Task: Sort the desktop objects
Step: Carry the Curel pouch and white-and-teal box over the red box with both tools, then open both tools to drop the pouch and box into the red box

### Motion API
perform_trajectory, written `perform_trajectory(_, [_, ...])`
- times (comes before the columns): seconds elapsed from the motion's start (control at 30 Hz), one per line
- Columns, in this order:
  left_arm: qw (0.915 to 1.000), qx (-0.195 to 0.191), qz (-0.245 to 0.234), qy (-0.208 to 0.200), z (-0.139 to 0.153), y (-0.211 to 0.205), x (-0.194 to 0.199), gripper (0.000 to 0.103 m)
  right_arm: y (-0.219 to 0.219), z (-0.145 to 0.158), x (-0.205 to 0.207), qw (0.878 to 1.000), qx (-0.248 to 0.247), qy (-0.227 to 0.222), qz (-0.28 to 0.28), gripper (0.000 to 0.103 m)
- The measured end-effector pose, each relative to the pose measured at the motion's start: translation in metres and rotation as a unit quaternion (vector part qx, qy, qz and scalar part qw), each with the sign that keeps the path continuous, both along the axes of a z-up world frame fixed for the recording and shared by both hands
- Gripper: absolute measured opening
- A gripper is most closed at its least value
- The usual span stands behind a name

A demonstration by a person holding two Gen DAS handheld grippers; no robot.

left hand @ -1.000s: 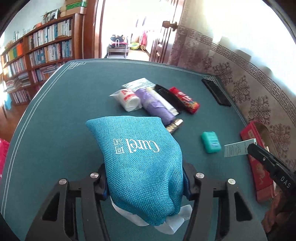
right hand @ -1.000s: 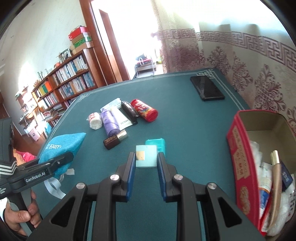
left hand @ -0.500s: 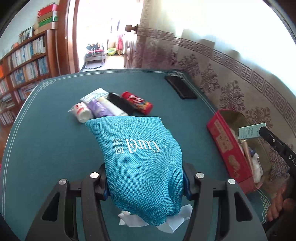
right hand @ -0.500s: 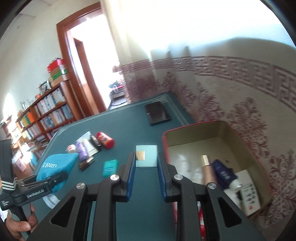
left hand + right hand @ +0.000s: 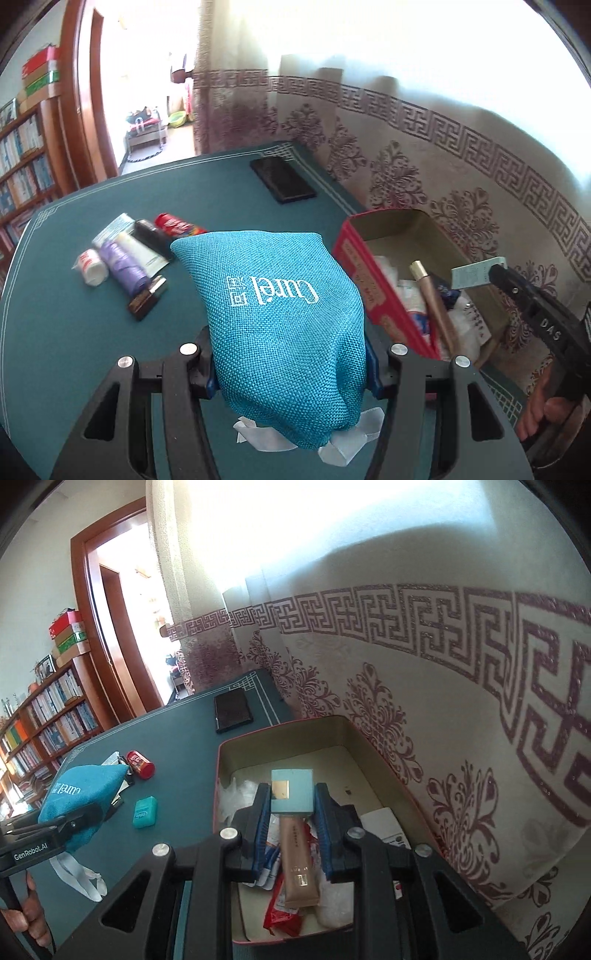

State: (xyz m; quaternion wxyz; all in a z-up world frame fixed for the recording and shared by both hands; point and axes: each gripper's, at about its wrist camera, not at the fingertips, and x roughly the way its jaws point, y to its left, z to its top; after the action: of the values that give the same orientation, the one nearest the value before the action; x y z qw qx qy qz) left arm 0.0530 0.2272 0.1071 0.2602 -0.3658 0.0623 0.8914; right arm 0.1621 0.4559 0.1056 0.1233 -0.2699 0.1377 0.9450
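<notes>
R gripper (image 5: 291,825): our jaws nearly shut, clamping small teal box (image 5: 291,792), directly above open red tin (image 5: 221,775); drop is straight down. L gripper (image 5: 291,363): jaws half open, gripping teal Curél pouch (image 5: 284,314); tin lies to its right, farther off.

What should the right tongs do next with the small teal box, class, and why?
Probably open and drop it. The right tongs grip the small teal box directly above the red tin, which already holds a beige tube and sachets, so release would likely land it inside.
</notes>
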Motion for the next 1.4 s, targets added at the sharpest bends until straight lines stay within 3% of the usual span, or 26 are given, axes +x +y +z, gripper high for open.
perform_trajectory(0.5, [0.9972,-0.027,-0.069,0.009,-0.004,0.082,0.017,0.060,0.024,-0.008,-0.018,0.999,0.036,0.002,-0.025,0.026])
perform_trajectory(0.77, [0.9968,-0.028,-0.075,0.003,-0.009,0.100,0.009,0.060,0.040,-0.031,-0.036,0.999,0.027,-0.029,-0.025,0.026])
perform_trajectory(1.23, [0.9949,-0.036,-0.093,-0.010,-0.019,0.132,-0.005,0.060,0.043,-0.048,-0.018,0.998,0.009,-0.067,-0.016,0.027])
perform_trajectory(1.4, [0.9941,-0.030,-0.099,-0.034,-0.026,0.140,-0.015,0.060,0.043,-0.047,-0.015,0.998,0.005,-0.065,-0.015,0.027])
